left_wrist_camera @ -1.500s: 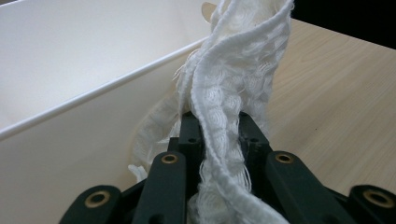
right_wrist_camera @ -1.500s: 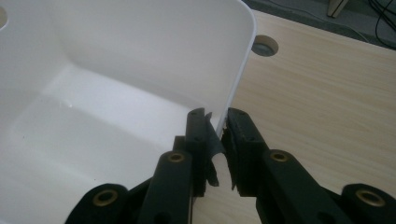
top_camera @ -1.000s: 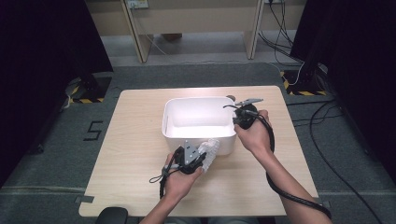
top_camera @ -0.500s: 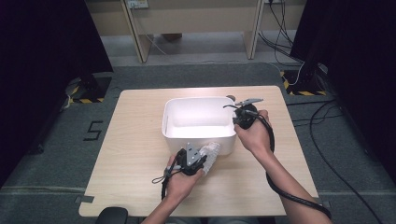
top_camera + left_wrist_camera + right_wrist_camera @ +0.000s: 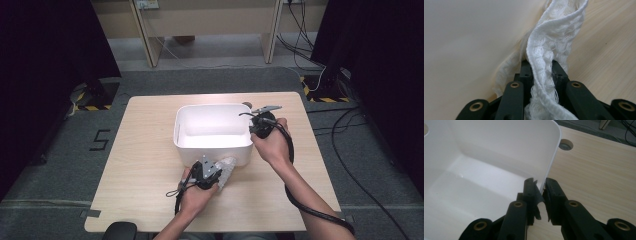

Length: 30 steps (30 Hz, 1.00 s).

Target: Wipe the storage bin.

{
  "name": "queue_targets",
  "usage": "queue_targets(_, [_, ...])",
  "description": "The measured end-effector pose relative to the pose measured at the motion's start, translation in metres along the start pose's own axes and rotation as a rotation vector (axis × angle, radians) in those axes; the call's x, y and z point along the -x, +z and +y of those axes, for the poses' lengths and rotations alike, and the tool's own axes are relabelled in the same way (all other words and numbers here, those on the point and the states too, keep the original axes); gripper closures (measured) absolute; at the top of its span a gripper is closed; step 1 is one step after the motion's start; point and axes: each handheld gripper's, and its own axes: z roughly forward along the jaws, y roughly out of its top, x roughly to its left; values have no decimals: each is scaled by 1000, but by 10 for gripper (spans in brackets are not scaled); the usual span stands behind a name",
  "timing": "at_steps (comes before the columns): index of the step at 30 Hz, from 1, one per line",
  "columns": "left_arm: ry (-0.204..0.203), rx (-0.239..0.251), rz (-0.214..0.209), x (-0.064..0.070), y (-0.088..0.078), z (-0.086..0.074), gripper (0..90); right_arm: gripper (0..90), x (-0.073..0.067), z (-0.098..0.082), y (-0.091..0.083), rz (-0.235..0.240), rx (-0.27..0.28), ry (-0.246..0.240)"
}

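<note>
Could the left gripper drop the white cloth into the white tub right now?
Probably yes. The left gripper is shut on the white cloth just outside the white tub, at its near wall. The inside looks bare, and the right gripper grips the rim at the right side, so it would only need lifting over.

Each hand carries a black gripper. The left gripper (image 5: 206,173), at lower centre of the high view, bears a grey three-cornered plate on top, and a thin black cable loops from it at its lower left. The right gripper (image 5: 262,123), right of centre, also has a grey plate, and a thick black cable trails along the bare forearm toward the lower right. In both gripper views the jaws are matt black linkage arms with brass-coloured pivot rings. No sleeves show.
</note>
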Motion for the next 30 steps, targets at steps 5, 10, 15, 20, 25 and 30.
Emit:
queue_targets(5, [2,-9,1,1,4,-3,755,798,0,0,0,-2,1,-4])
queue_targets(10, [12,-20,2,1,5,-3,755,799,0,0,0,-2,2,-3])
queue_targets(15, [19,-25,-4,3,6,-2,755,799,0,0,0,-3,1,-3])
queue_targets(20, [19,-15,-12,7,7,1,755,799,0,0,0,-2,1,-3])
queue_targets(25, [24,-10,-24,10,8,5,755,800,-1,0,0,-2,2,-4])
queue_targets(30, [31,-10,-27,12,9,7,755,801,-1,0,0,-2,2,-6])
